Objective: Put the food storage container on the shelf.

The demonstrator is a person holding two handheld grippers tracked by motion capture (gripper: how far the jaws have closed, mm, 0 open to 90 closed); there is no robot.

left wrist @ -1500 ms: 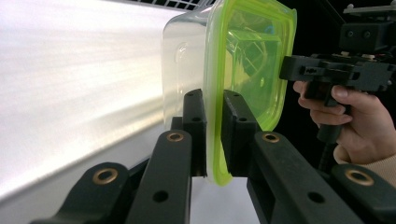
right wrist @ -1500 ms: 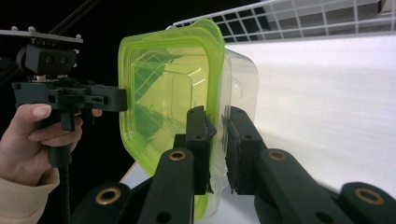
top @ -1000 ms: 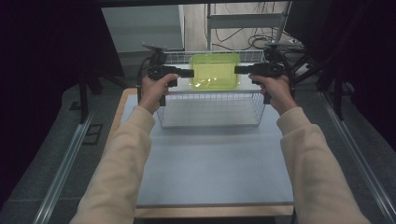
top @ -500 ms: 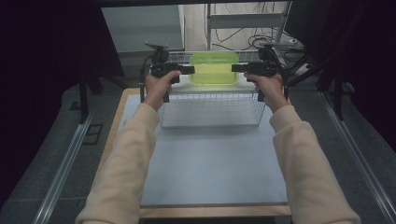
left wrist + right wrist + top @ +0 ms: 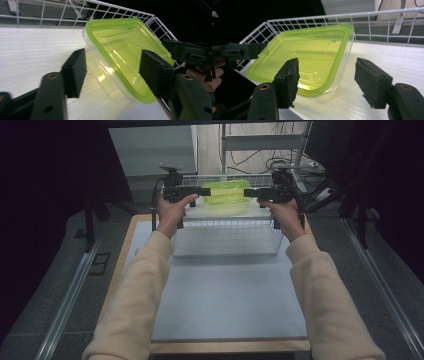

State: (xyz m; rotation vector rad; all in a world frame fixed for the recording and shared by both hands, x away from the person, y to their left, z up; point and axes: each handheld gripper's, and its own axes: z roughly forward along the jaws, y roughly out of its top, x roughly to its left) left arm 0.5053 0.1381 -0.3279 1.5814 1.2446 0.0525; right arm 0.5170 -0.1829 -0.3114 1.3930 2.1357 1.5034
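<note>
My left gripper (image 5: 204, 193) and right gripper (image 5: 248, 193): jaws had just been opening, stood wide, container (image 5: 226, 196) between them, no pad pressing | earlier I clamped it from both sides | container sat inside wire basket (image 5: 227, 239), basket's walls close at 12 o'clock; mat (image 5: 227, 295) open toward 6 o'clock.

A wooden-edged table (image 5: 118, 285) carries a pale grey mat (image 5: 225, 305) that covers nearly all of its top. Directly on the mat, at the far end below both hand-held grippers, stands a white wire basket (image 5: 227, 237) — its near wall sits just under the person's wrists. The mat's stretch nearer the person, behind the grippers, lies under the sleeves.
</note>
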